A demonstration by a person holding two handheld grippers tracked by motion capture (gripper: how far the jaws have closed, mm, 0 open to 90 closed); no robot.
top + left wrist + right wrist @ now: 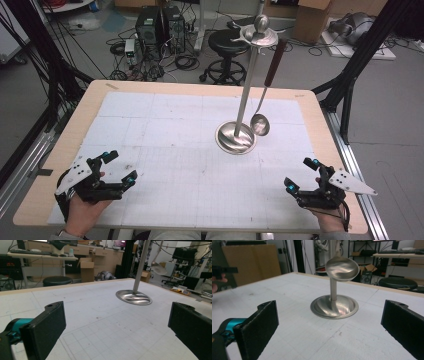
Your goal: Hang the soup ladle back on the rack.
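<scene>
Table: wooden top covered by a white gridded mat, seen from above.

Stand: polished metal, round dished base resting on the mat right of centre, upright pole rising to a hooked top with a ball finial. In the left gripper view the base lies ahead and to the right; in the right gripper view it sits straight ahead between the jaws.

Ladle: metal bowl, dark handle, hanging from a hook of the stand; bowl suspended just beside the pole, above the base rim and clear of the mat. In the right gripper view the bowl faces the camera in front of the pole.

Left gripper: held low at the near left corner of the mat by the left hand, forearm entering from the bottom edge, jaws pointing forward and to the right toward the stand. Jaws spread wide, nothing between them.

Right gripper: held low at the near right corner by the right hand, jaws pointing forward and to the left. Jaws spread wide, holding nothing; well apart from the stand.
</scene>
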